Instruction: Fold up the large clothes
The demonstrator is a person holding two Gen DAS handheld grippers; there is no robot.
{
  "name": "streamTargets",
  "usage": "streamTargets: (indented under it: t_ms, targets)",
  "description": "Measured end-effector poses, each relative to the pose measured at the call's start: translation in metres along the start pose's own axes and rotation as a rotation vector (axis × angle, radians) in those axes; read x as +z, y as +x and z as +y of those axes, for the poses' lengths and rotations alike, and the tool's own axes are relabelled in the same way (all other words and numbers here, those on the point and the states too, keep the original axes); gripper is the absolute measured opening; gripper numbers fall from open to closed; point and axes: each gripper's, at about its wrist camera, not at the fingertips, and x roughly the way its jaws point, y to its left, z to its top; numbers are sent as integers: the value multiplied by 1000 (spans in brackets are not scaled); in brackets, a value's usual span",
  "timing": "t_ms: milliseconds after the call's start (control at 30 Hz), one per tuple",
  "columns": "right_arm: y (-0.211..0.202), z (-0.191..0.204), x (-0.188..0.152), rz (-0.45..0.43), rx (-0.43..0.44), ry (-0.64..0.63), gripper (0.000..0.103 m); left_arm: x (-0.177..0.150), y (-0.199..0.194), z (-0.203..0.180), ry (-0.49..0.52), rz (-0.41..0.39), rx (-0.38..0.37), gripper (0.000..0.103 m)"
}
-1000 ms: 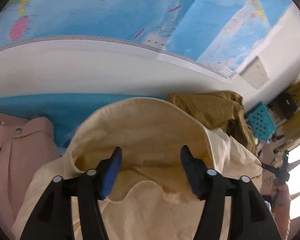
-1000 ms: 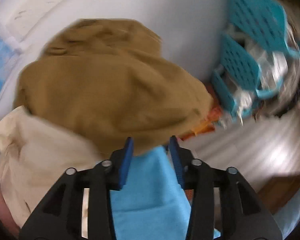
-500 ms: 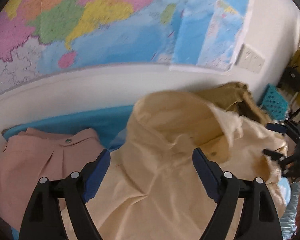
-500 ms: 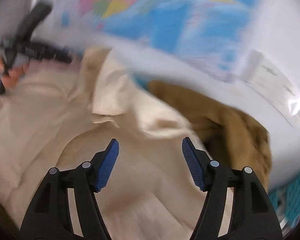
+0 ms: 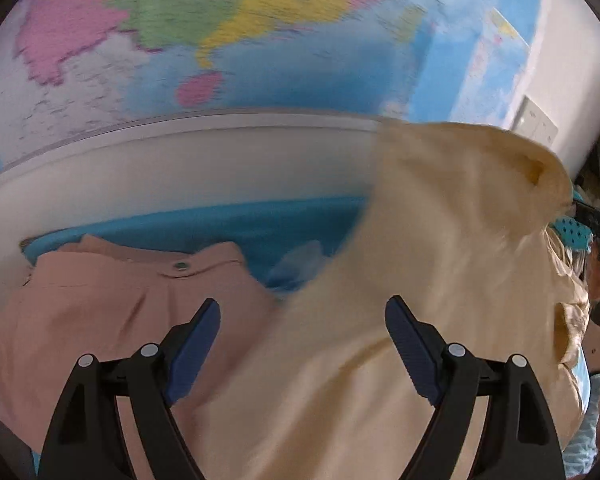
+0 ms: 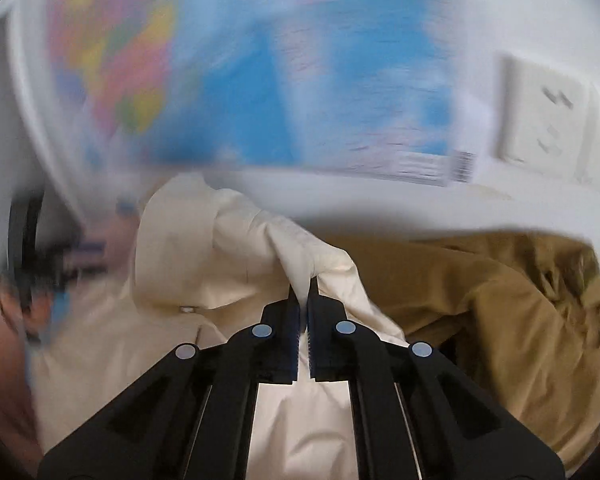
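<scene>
Pinching a fold of the cream shirt [image 6: 236, 264], the right gripper [image 6: 303, 292] is clamped tight on the cloth. The left gripper [image 5: 302, 320] hangs wide apart over the shirt, gripping nothing. A pink shirt [image 5: 100, 304] lies beside it on the blue sheet [image 5: 260, 228], and a brown shirt [image 6: 500, 292] sits by the wall.

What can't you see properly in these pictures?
- Left wrist view: the wall map is smeared by motion; no names are readable.
- Left wrist view: the cream garment hides whatever lies behind and under it.
- Right wrist view: the left tool is only a dark blur at the left edge.
- Right wrist view: the right tool is shut on cream cloth; the brown garment runs off the right edge.
</scene>
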Motion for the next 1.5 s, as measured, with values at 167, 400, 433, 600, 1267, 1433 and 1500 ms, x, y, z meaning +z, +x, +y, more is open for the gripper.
streamTargets:
  t_ms: [167,400,433,600,1267,1433,1500]
  targets:
    - [36,-27,-18,92,-16,106,3,-18,-6,41,-72,29,-31,84]
    - [36,-20,-20,77,-24,87,3,-74,-12,73,-31,166,-115,88]
    - [37,-29,-24,78,-26,84,3,-82,-13,72,-14,183,-130,89]
    - [36,-30,-21,78,-16,105,3,-107,-17,47,81,211,-170,72]
    - [61,-31,-4,76,12,196,26,-55,-38,60,-60,40,313,15]
    - [15,-28,-20,19,-25,115,68,-61,-40,58,-123,-27,244,42]
    - [-26,-26,-30,-34,-25,48,71,-62,-59,42,-84,-104,230,54]
